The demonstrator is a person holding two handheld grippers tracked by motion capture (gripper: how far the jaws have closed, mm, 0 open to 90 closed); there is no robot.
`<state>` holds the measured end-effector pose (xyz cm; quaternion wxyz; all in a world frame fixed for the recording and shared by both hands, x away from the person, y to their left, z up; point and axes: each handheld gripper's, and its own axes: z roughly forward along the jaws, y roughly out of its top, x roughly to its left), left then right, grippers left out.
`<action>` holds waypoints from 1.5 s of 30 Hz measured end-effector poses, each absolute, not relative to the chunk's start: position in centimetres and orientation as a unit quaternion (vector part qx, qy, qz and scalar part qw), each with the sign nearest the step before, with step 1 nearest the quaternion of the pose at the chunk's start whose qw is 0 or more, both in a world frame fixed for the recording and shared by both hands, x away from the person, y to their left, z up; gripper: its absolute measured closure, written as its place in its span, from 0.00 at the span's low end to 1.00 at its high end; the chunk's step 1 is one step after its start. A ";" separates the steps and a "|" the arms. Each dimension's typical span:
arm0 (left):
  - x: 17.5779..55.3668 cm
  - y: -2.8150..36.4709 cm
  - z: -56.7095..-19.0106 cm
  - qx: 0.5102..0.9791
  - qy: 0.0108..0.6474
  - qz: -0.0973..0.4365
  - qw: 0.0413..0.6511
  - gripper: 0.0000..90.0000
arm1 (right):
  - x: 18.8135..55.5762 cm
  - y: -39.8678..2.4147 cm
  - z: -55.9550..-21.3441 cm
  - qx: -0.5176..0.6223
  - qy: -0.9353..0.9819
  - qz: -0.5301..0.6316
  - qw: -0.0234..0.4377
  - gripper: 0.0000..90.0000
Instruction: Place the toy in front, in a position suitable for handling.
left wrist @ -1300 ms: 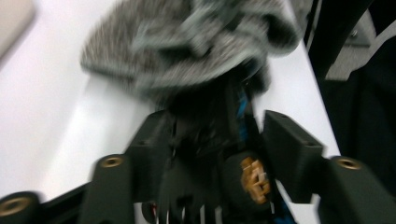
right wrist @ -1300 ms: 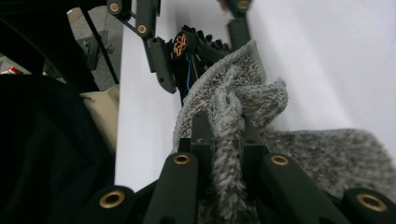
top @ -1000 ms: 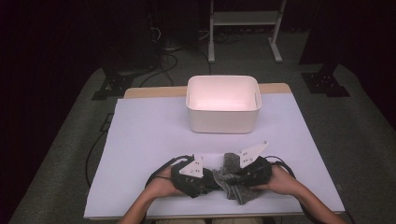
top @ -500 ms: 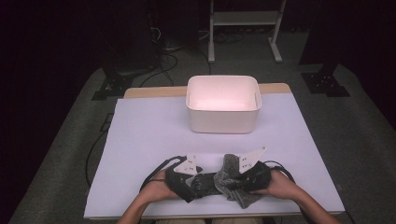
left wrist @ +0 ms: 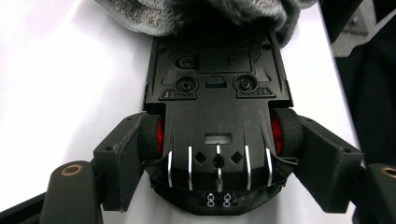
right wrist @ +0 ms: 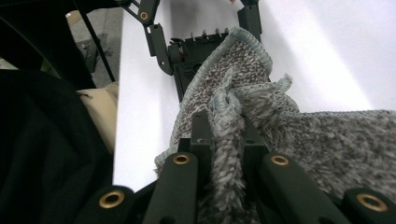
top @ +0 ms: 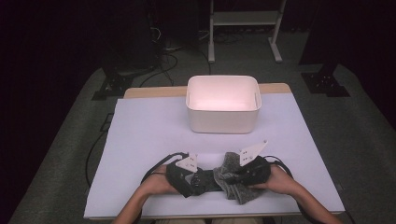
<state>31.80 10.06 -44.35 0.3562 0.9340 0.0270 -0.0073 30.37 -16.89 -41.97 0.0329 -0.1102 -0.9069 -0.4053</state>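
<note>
Partly, grey cloth [left wrist: 205, 14] hides toy car [left wrist: 217, 116] front.

A white-covered table [top: 140, 135] stands on grey carpet [top: 60, 154]. Behind it the room is dark, with a metal stand [top: 245, 18] and cables [top: 163, 44] on the floor.

You've got a fuzzy grey cloth [right wrist: 289, 126], a matt black plastic toy car [left wrist: 217, 107] with rubbery tyres, and a smooth white bin [top: 223, 105].
</note>
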 end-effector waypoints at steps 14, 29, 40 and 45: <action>33.2 11.1 -45.2 0.916 0.057 -0.008 0.396 0.23 | 30.8 -17.8 -43.0 -0.138 -0.909 -0.392 0.036 0.89; 33.0 11.8 -45.8 0.911 0.047 -0.012 0.410 0.26 | 31.9 -11.5 -41.4 -0.067 -0.928 -0.365 0.035 0.89; 33.3 11.8 -45.7 0.910 0.039 -0.014 0.414 0.26 | 31.5 -17.7 -42.2 -0.124 -0.926 -0.355 0.024 0.89; 33.2 11.8 -45.6 0.911 0.029 -0.008 0.412 0.26 | 31.9 -18.0 -41.8 -0.126 -0.928 -0.351 0.014 0.89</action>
